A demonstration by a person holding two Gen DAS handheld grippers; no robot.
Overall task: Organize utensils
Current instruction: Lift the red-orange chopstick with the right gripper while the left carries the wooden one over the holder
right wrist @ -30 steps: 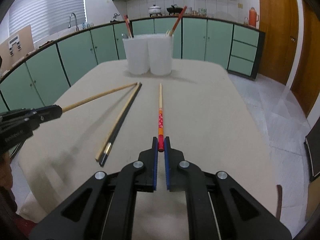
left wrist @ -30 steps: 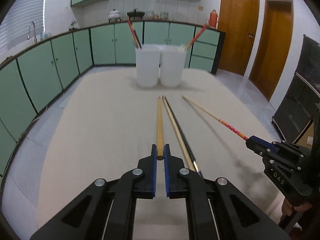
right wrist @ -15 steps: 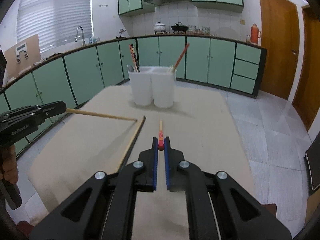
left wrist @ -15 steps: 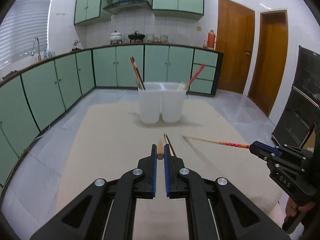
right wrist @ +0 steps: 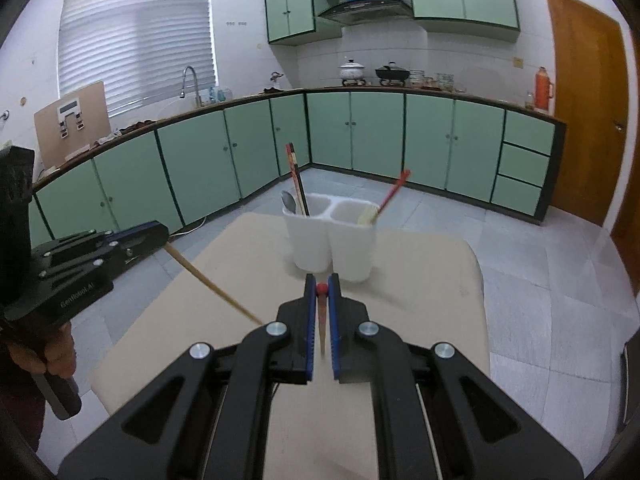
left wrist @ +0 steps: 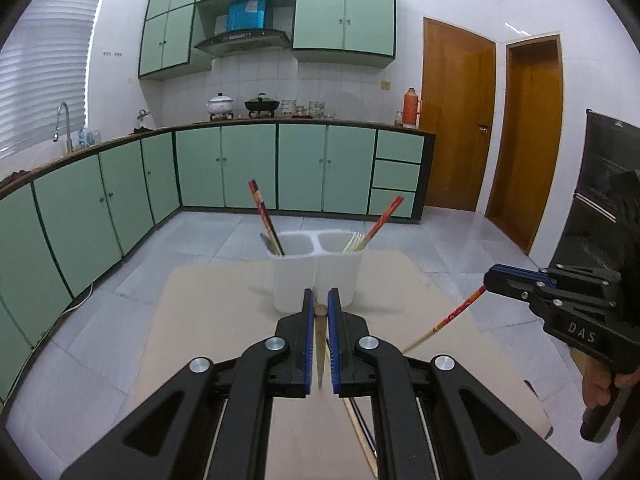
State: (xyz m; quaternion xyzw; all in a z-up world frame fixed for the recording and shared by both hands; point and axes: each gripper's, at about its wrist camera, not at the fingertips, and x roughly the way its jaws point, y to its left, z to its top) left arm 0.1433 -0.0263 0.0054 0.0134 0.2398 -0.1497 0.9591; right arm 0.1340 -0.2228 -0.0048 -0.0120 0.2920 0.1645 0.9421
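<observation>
Left claw [left wrist: 320, 306] clenched on plain wooden chopstick [left wrist: 320, 344], right claw [right wrist: 321, 289] clenched on red-patterned chopstick [right wrist: 322, 320], both now lifted off beige surface [right wrist: 432, 280], tips hanging down, nearer white two-compartment plastic holder [left wrist: 316, 276] than before.

I see mint-green base cabinets [left wrist: 248, 166] curving along the back and left of the frame, with matching wall cabinets [left wrist: 344, 16] above a range hood [left wrist: 243, 40] at upper centre. White tiled wall [left wrist: 320, 80] behind; pale tiled floor [left wrist: 460, 236] below. Two wooden doors [left wrist: 458, 120] stand at right. A blinded window [right wrist: 136, 40] fills my upper left, a tap [right wrist: 190, 80] beneath it.
</observation>
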